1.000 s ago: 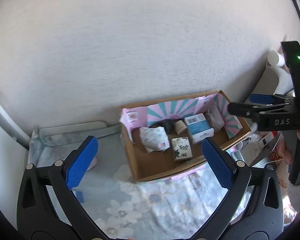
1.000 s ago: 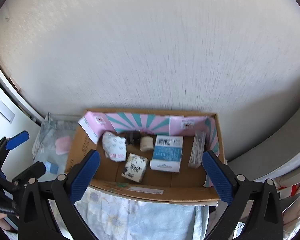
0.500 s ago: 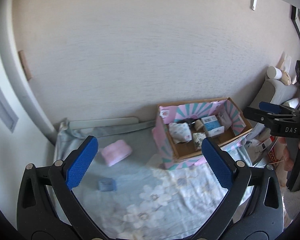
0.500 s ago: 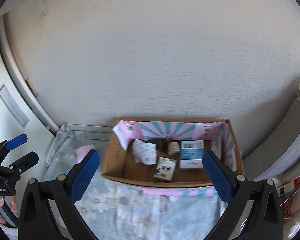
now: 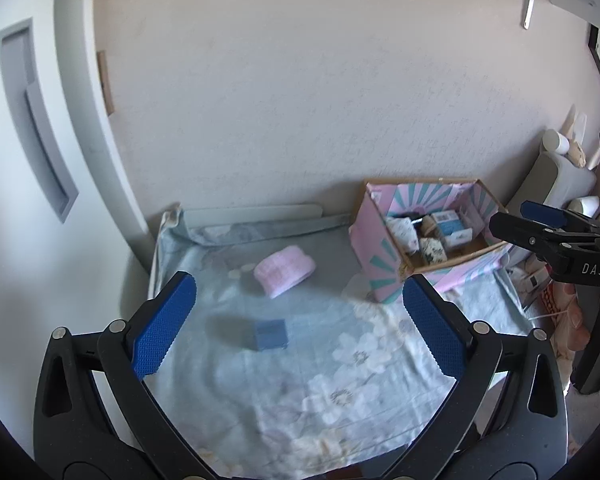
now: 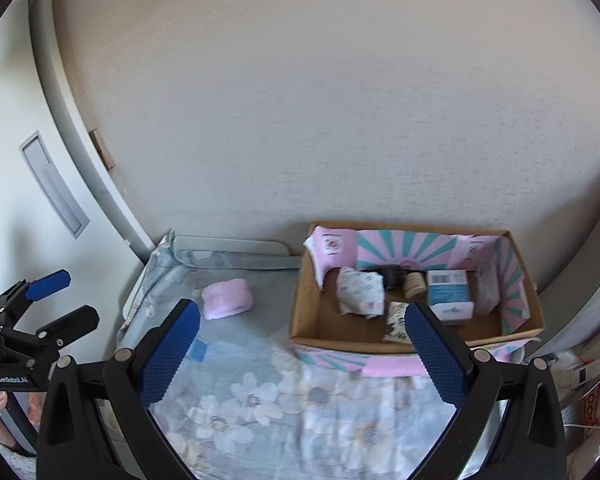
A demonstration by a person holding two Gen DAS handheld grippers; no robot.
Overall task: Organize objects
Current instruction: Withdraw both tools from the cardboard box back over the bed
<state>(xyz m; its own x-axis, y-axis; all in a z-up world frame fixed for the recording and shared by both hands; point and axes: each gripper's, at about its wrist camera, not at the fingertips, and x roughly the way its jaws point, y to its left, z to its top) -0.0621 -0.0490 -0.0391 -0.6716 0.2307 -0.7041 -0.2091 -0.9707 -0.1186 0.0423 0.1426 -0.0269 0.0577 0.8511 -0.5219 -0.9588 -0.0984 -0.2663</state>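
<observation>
Two items remain out on the floral sheet (image 5: 340,380) as the tidy-up nears its end: a small blue box (image 5: 271,334) near the left gripper (image 5: 296,320), and a pink roll (image 5: 284,270) just beyond it toward the wall. Further right, the cardboard box (image 6: 304,300) holds what appear to be sorted goods, among them a white packet (image 6: 358,288), a small jar (image 6: 415,284) and a blue-and-white carton (image 6: 449,290). Both the left gripper and the right gripper (image 6: 302,356) hang wide open above the sheet, holding nothing. Judging by the layout, the two loose pieces are all that is left to box.
</observation>
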